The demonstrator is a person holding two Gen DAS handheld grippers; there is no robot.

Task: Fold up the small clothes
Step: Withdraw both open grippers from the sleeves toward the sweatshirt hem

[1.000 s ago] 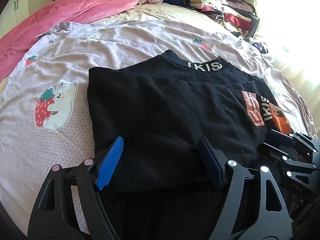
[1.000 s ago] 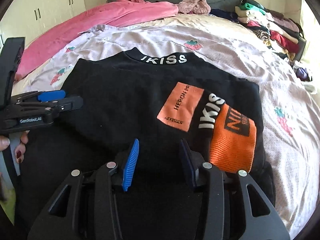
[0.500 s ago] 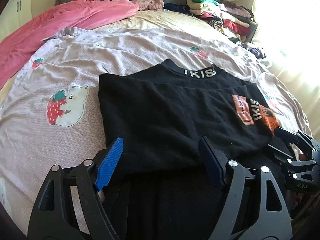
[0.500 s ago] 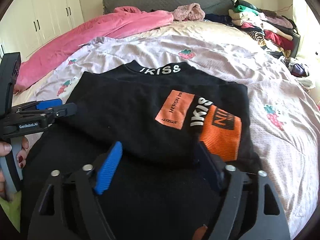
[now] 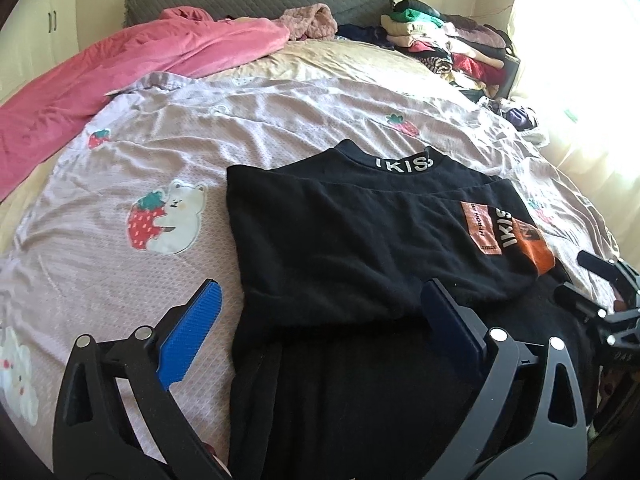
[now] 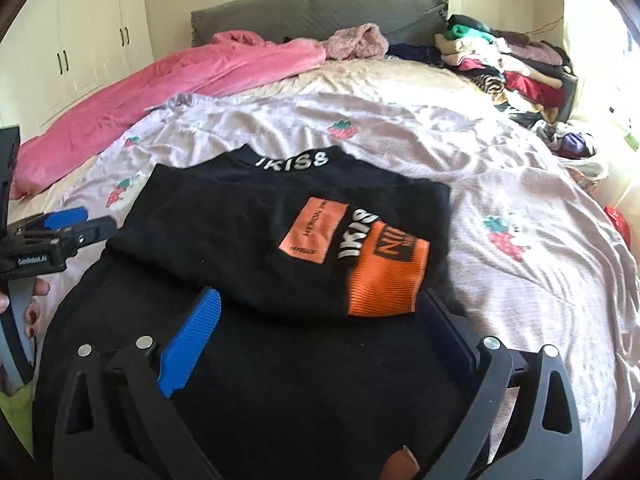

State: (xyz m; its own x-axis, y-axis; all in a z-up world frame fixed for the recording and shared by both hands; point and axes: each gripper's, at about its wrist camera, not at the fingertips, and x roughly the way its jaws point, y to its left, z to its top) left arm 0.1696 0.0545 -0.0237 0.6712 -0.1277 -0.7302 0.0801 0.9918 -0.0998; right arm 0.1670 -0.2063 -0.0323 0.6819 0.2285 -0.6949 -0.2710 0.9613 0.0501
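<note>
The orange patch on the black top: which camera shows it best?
The right wrist view. There the orange rectangular patch on the black folded top lies near the middle, almost face-on, its lettering large beside the orange ribbed cuff. In the left wrist view the patch sits far right, narrow and slanted, its lettering small.

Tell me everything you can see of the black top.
The black top looks like a soft knit with a high collar lettered IKISS in white. It lies flat on the lilac strawberry-print sheet, its lower part folded up toward the collar. The folded layer shows an orange label, more white lettering and an orange ribbed panel. Both tools are open and touch nothing: the left tool over its left edge, the right tool above its near part.
</note>
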